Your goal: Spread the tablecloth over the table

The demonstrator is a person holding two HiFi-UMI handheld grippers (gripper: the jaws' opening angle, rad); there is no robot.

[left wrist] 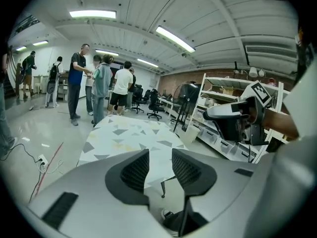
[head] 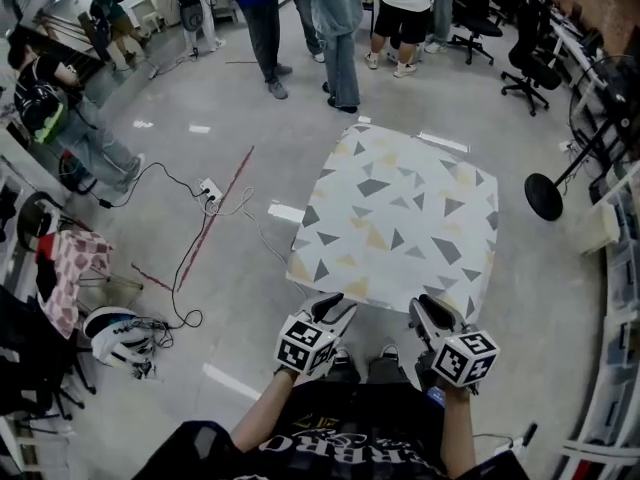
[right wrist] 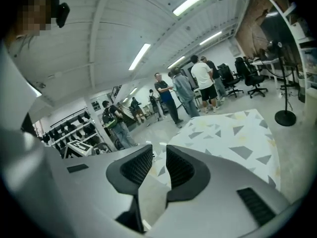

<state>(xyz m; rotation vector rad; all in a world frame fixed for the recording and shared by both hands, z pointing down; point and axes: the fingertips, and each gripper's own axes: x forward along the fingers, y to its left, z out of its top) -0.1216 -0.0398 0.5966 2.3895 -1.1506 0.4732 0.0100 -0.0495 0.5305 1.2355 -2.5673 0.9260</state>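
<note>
The white tablecloth (head: 400, 218) with grey and yellow triangles lies flat over the table, its edges hanging over the sides; it also shows in the left gripper view (left wrist: 124, 135) and in the right gripper view (right wrist: 233, 133). My left gripper (head: 333, 311) is held up just short of the table's near edge, jaws apart, nothing between them (left wrist: 160, 165). My right gripper (head: 432, 315) hovers beside it, jaws a narrow gap apart and empty (right wrist: 159, 161). Neither touches the cloth. The right gripper (left wrist: 233, 118) shows to the right in the left gripper view.
Several people (head: 340, 28) stand beyond the table's far side. Office chairs (head: 525, 48) and a fan stand (head: 545, 196) are at the right, shelving (head: 620, 368) along the right wall. A power strip with cables (head: 210, 190) and a helmet (head: 115, 333) lie on the floor at the left.
</note>
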